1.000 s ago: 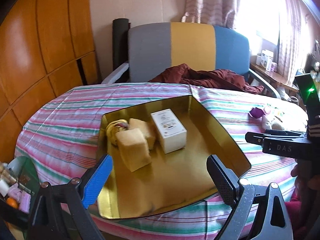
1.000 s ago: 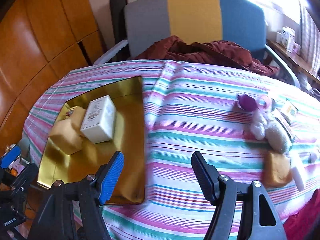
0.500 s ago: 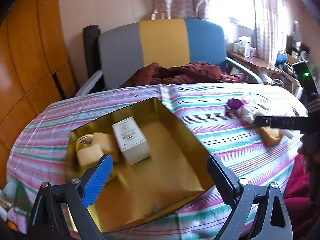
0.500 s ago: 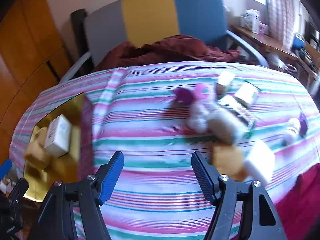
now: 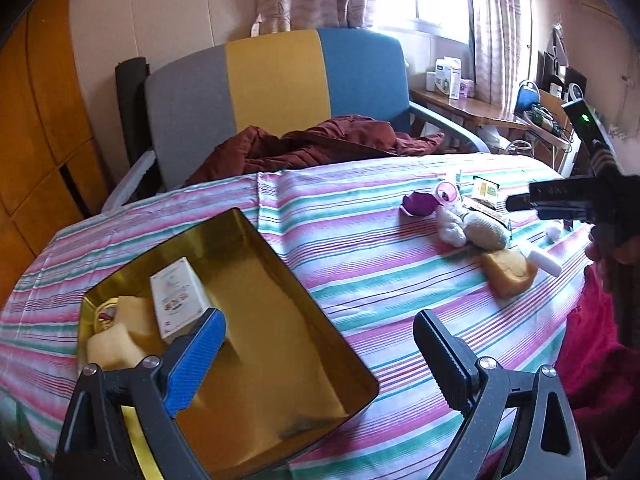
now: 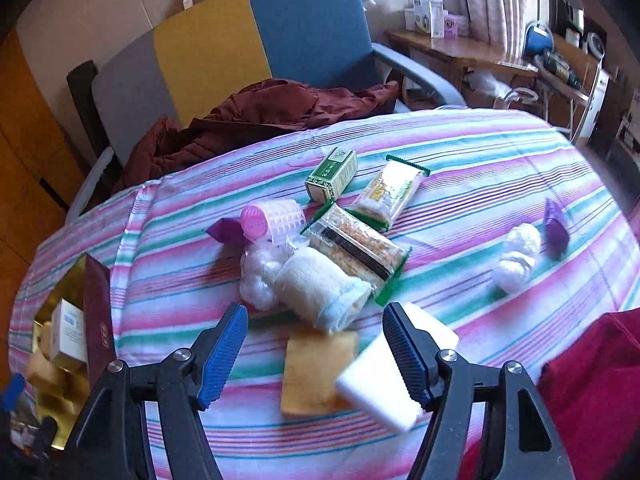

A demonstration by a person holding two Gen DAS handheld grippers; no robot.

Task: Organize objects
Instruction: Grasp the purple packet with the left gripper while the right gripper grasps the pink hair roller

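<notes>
A gold tray (image 5: 256,248) lies on the striped tablecloth (image 5: 360,280) and holds a white box (image 5: 178,296) and yellow sponges (image 5: 116,344). My left gripper (image 5: 320,320) hovers open over the tray's right edge, with nothing between its fingers. My right gripper (image 6: 316,316) stands open above a yellow sponge (image 6: 316,372) and a white block (image 6: 384,384), touching neither. Just beyond lie a bandage roll (image 6: 320,284), cotton balls (image 6: 260,276), a pink roller (image 6: 272,220), two snack packs (image 6: 356,244) and a green box (image 6: 332,176). In the left wrist view the right gripper (image 5: 516,202) shows side-on at the right.
A chair (image 5: 276,88) with a grey, yellow and blue back and a dark red jacket (image 5: 320,148) stands behind the table. A cluttered wooden side table (image 6: 460,52) is at the window. Another cotton ball (image 6: 518,256) and a purple piece (image 6: 556,228) lie far right. Red cloth (image 6: 592,380) shows at the near right.
Both grippers have swung to the right. The right one went from beside the gold tray to over the pile of loose objects. The tray has slid left in both views; the jaws stay as wide.
</notes>
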